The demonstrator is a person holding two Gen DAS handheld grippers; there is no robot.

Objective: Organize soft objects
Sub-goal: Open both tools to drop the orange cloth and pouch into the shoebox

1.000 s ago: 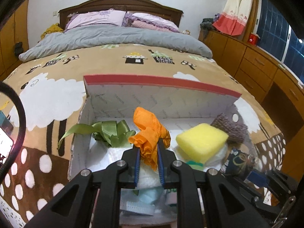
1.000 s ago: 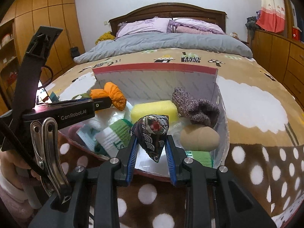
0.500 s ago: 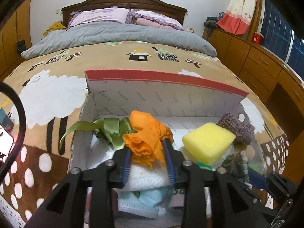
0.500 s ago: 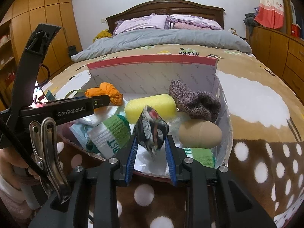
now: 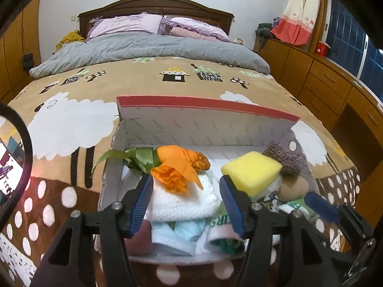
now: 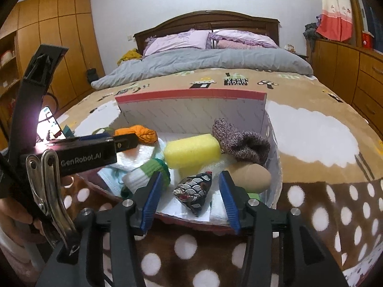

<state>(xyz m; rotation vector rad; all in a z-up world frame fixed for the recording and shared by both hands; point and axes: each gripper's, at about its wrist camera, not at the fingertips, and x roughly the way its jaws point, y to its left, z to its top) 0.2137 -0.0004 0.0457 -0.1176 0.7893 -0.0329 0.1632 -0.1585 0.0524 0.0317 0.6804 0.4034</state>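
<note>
Release is the step in hand, on both sides at once. Your left gripper (image 5: 186, 203) has its jaws opening, and the orange cloth (image 5: 180, 168) lies just ahead of them, on top of the white knitted piece (image 5: 182, 203); the blue pads stand apart from it on both sides and press on nothing. Your right gripper (image 6: 190, 197) has its jaws opening too, and the dark patterned pouch (image 6: 194, 191) sits between them on the floor of the box (image 6: 191, 110), but neither pad touches it. Both things are already inside the box, which lies on the bed (image 6: 311, 129) with its lid standing up behind. Beyond the right jaws you have the yellow sponge (image 6: 191, 151), the grey knitted sock (image 6: 241, 141) and a beige rounded thing (image 6: 249, 177); to their left is a white and green sock (image 6: 146, 174). I judge that these two placings are finished. The next move, I think, asks you to draw both grippers back and up, straight out of the box, so that a pad does not catch the orange cloth or push the pouch. After this you can look for soft things outside the box; from here I cannot see any.
</note>
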